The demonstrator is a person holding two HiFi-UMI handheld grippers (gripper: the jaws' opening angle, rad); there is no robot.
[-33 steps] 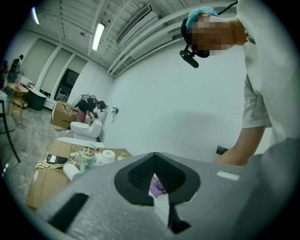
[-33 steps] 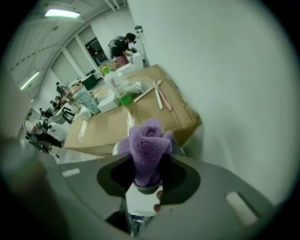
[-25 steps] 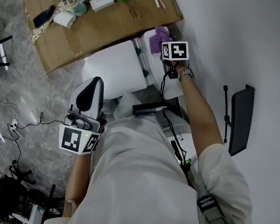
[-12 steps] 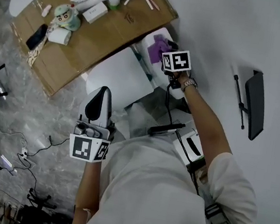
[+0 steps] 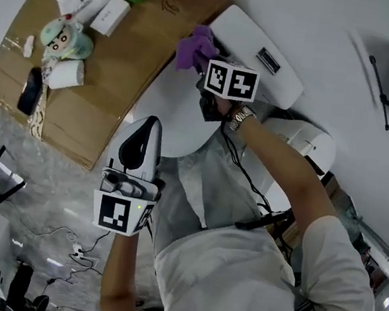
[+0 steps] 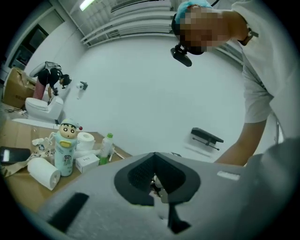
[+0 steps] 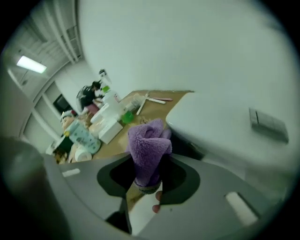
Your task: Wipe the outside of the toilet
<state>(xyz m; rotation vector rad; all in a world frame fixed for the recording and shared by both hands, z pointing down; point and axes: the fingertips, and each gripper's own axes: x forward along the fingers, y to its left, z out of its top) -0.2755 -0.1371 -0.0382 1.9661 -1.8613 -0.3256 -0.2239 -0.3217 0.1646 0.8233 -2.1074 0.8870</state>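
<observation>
Moved: the right gripper [image 5: 204, 74] has carried the purple cloth [image 5: 195, 48] to the toilet tank [image 5: 252, 36] end, beside the cardboard table [image 5: 139, 41].
Right jaws: clamped on the cloth's bunched base, tuft poking forward.
Left jaws: left gripper [image 5: 140, 143] closed, empty, beside the toilet lid [image 5: 178, 116].
Handling: cloth looks soft, light, floppy (porcelain is hard and slick); a low pinch on the bunch suits pressing.

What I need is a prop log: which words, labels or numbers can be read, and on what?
Nothing reads clearly.
White box: dark print, too small.
Cartoon bottle: label print blurred.
Cardboard: dark mark, unreadable.
Left gripper cube, right gripper cube: square markers, no words.
Purple cloth: no label shows.
</observation>
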